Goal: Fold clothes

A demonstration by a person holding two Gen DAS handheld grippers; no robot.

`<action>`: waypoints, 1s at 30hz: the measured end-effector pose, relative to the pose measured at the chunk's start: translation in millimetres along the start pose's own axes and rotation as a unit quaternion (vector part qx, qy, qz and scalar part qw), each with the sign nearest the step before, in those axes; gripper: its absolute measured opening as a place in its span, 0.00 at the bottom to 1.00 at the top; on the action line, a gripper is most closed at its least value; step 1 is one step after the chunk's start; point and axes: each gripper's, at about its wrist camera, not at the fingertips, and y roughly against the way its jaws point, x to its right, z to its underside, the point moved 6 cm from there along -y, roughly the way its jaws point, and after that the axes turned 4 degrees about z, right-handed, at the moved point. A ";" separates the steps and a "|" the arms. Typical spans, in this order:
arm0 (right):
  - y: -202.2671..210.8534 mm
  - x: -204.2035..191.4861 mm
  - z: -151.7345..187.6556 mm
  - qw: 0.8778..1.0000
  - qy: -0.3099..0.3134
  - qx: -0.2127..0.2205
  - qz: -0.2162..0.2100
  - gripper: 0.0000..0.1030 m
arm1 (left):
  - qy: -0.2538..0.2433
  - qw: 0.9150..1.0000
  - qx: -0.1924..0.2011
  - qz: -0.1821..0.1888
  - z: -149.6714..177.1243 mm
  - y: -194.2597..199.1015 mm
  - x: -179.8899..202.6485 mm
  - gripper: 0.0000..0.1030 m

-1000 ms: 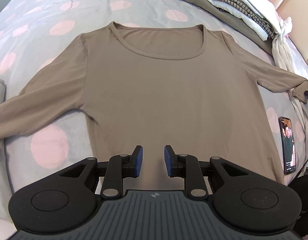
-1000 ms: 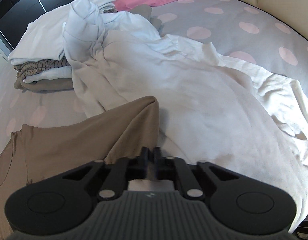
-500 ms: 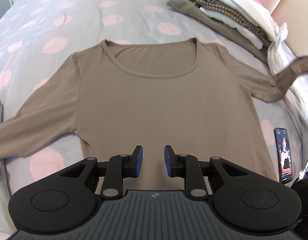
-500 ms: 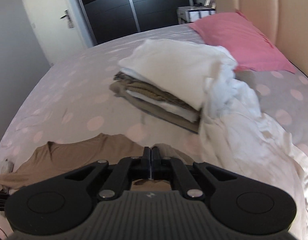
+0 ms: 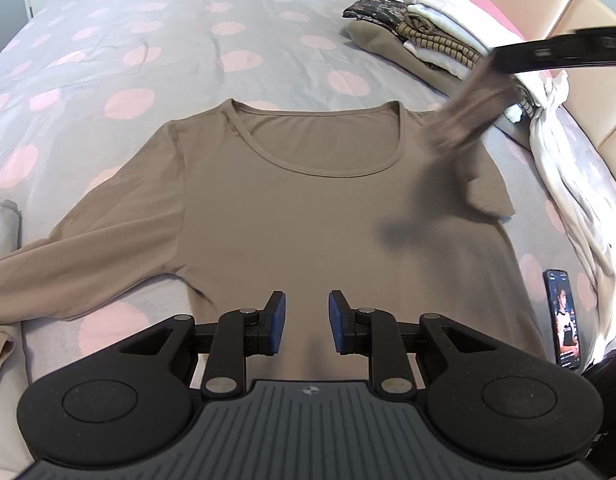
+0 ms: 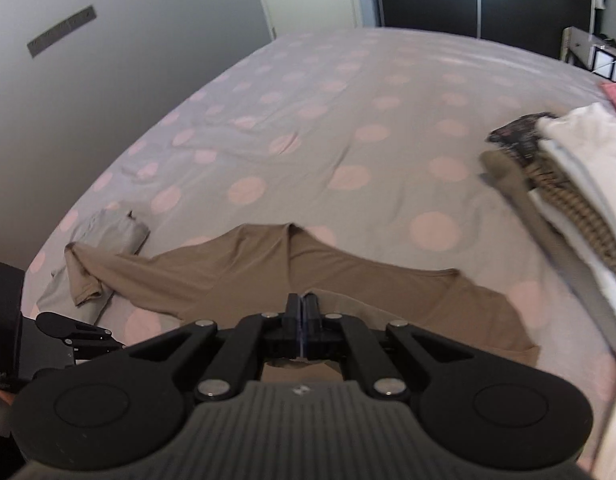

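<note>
Shirt point(image 5: 308, 216) lies flat, neckline away; right tool point(image 6: 304, 312) pinches sleeve point(image 5: 464, 120).

Motion-blurred: my lifted sleeve point(image 5: 464, 120) at two o'clock. Cut off: other sleeve point(image 5: 40, 268) (nine o'clock edge); phone point(image 5: 564, 316) screen unreadable.

Folded pile point(image 5: 436, 36) and phone point(image 5: 564, 316) crowd the shirt's point(image 5: 292, 216) right side.

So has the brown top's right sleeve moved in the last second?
Yes. The right sleeve, shut in the right claw, has been lifted off the bed and swung inward over the top's body, toward the neckline.
</note>
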 end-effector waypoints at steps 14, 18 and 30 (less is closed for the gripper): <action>-30.9 27.6 40.2 0.997 -0.055 -0.039 0.024 0.20 | -0.032 0.999 0.031 -0.011 -1.2 -15.4 7.7 0.26; -16.0 62.1 66.8 0.995 -0.080 -0.041 0.049 0.21 | -0.002 0.999 0.039 0.003 -14.9 -30.9 13.1 0.28; 5.8 178.0 101.1 0.966 -0.222 -0.011 0.133 0.32 | 0.105 0.994 -0.001 -0.004 -41.5 -105.2 -6.6 0.19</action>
